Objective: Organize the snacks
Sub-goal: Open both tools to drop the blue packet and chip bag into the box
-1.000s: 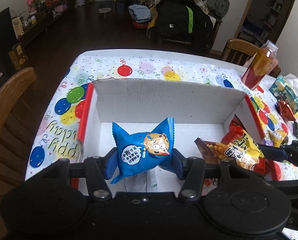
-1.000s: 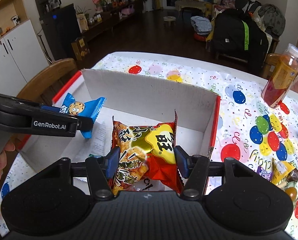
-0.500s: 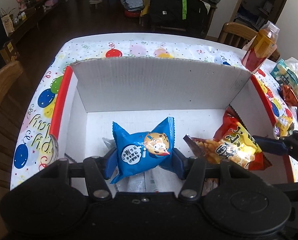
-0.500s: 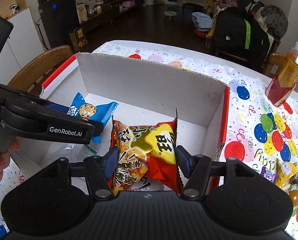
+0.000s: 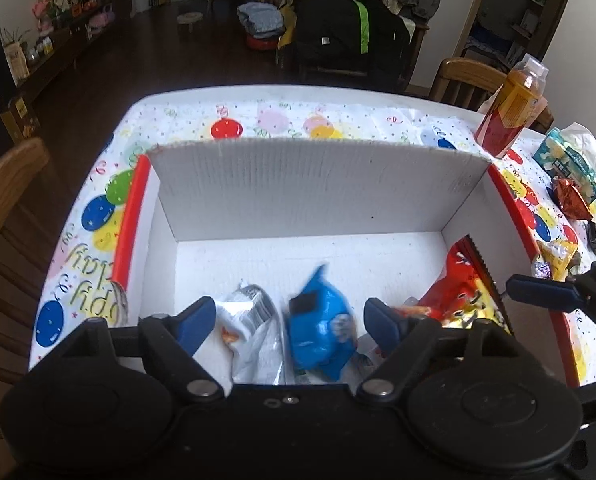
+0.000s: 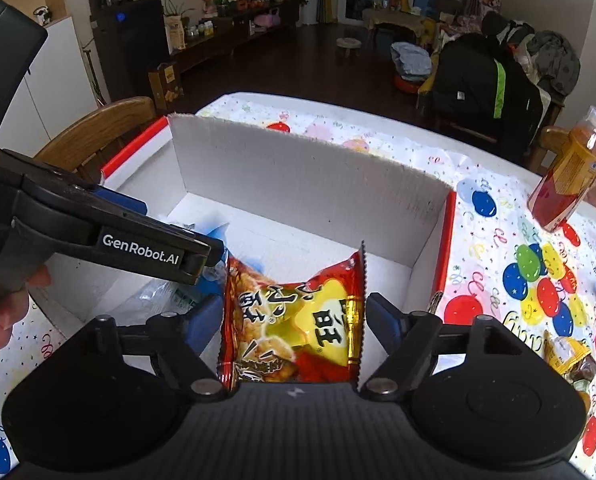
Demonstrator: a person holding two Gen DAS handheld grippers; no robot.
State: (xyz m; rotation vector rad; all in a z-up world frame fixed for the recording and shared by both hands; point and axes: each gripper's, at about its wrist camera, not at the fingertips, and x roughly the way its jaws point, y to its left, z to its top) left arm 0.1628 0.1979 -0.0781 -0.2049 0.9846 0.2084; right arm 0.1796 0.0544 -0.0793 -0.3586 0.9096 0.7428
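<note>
Corrugated white box [image 5: 321,188] holds a blurred blue packet [image 5: 321,328] between the left hand-held gripper's [image 5: 288,322] spread fingers; right one's [image 6: 294,320] fingers flank a crinkly red packet [image 6: 294,320].

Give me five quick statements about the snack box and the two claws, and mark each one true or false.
1. The left claw is clamped on the blue cookie packet. False: its jaws stand open and the blurred packet sits loose between them, over the white box.
2. The red and gold snack bag sits between the fingers of the right claw. True.
3. The juice bottle stands inside the box. False: it stands outside, on the balloon tablecloth.
4. A clear plastic wrapper lies in the box. True.
5. The box rim is edged in green. False: the side edges are red.
</note>
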